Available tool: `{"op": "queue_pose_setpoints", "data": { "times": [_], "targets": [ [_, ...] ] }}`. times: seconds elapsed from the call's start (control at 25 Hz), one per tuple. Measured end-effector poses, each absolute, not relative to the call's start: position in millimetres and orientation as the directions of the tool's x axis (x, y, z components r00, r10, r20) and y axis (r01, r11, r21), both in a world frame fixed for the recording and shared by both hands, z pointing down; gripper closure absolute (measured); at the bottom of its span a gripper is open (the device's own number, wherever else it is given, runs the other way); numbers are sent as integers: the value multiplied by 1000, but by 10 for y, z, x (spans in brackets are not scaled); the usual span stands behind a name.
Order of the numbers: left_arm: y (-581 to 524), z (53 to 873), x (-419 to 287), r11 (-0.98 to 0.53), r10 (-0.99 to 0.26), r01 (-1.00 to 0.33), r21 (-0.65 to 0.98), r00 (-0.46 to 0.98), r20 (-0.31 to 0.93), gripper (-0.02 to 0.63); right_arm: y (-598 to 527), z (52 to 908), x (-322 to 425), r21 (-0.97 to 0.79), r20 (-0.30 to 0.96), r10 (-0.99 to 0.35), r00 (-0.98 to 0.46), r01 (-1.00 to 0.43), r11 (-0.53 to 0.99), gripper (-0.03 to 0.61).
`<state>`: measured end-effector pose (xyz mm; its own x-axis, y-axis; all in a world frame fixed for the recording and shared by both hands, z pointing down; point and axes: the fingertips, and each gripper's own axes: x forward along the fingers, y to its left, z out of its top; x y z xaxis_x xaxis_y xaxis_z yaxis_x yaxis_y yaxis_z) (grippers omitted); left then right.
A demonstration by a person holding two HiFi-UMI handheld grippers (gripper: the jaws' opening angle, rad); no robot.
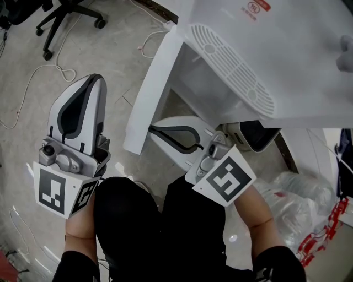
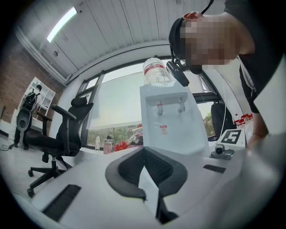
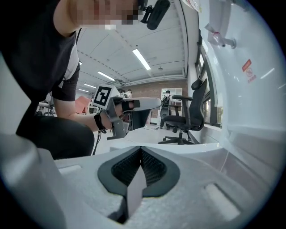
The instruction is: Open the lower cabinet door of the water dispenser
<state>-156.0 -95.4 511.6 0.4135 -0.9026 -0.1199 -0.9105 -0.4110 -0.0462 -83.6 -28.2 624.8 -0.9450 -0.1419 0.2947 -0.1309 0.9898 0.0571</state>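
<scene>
The white water dispenser [image 1: 287, 66], with its grilled drip tray [image 1: 231, 69], stands at the upper right of the head view. A white door panel [image 1: 149, 93] stands out from its lower front on the left, swung toward me. My right gripper [image 1: 157, 129] is low under the drip tray, just right of that panel's near edge, shut on nothing. My left gripper [image 1: 91, 80] hovers over the floor left of the panel, also shut and empty. The left gripper view shows the dispenser [image 2: 172, 123] ahead with a bottle [image 2: 156, 71] on top. The right gripper view has the dispenser [image 3: 250, 89] close on the right.
An office chair [image 1: 66, 16] and loose cables [image 1: 38, 71] are on the floor at the upper left. Plastic bags [image 1: 298, 193] and red-printed packets lie at the lower right. My knees in dark trousers [image 1: 160, 231] fill the bottom middle.
</scene>
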Motion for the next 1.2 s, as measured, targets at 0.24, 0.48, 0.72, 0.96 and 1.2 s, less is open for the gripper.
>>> {"op": "queue_pose_setpoints", "data": {
  "times": [0.24,0.48,0.72,0.96,1.2],
  "targets": [
    [-930,5135,-1684,-382,-917,-923,-45,384,-110,606,-322,6277,-1064,73,291,-98,-952,-80,994,574],
    [-904,5118,-1766,-356,-925,-933,-53,360,-120,606,-406,6265,-1313,121,261,-114,-959,-84,989,574],
    [-878,5062,-1853,-320,-937,-946,-47,323,-134,606,-469,6210,-1524,158,248,-107,-963,-69,985,574],
    [-881,5080,-1856,-317,-939,-947,-49,321,-126,606,-502,6189,-1589,166,241,-94,-966,-55,985,574],
    [-921,5125,-1839,-326,-937,-944,-49,329,-114,606,-534,6179,-1378,156,238,-131,-962,-95,983,574]
  ]
}}
